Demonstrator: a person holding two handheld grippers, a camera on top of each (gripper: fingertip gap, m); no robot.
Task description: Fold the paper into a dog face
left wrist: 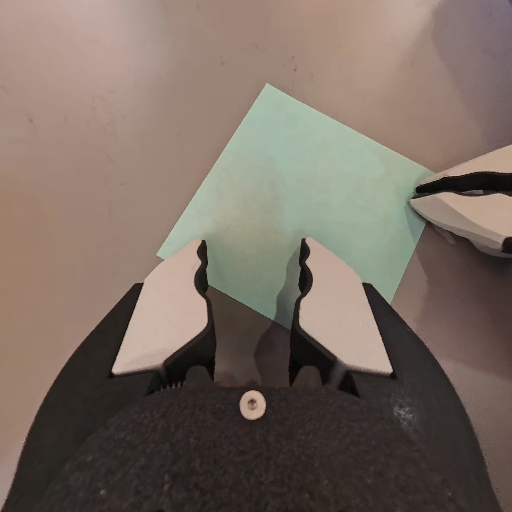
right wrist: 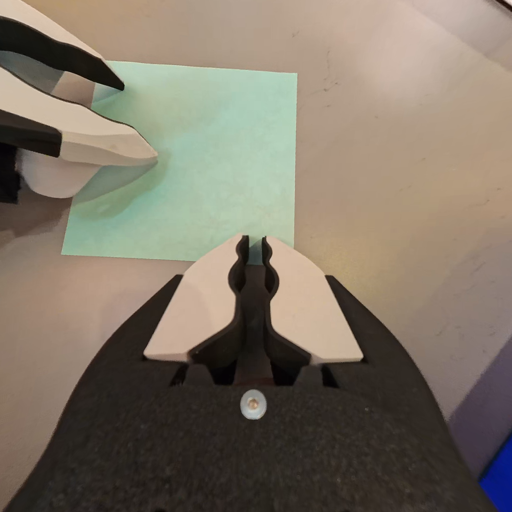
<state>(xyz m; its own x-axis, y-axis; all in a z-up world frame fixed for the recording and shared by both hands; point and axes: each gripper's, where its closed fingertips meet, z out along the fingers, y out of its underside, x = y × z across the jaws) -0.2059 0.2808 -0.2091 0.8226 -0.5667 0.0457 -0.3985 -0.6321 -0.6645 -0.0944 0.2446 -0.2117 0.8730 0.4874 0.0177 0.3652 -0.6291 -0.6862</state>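
A square sheet of light green paper (left wrist: 291, 194) lies flat on the beige table (left wrist: 83, 138); it also shows in the right wrist view (right wrist: 207, 166). My left gripper (left wrist: 253, 243) is open and empty, its fingertips above the paper's near-left edge; in the right wrist view it (right wrist: 140, 122) reaches in over the paper's left side. My right gripper (right wrist: 255, 238) is nearly closed, with only a narrow slit between the pads, its tips at the paper's near edge close to the right corner. It holds nothing that I can see. In the left wrist view it (left wrist: 415, 194) touches the paper's right corner.
The table top (right wrist: 388, 166) is bare around the paper, with faint scuff marks. Its edge runs along the right in the right wrist view, with a blue object (right wrist: 498, 454) below it at the lower right.
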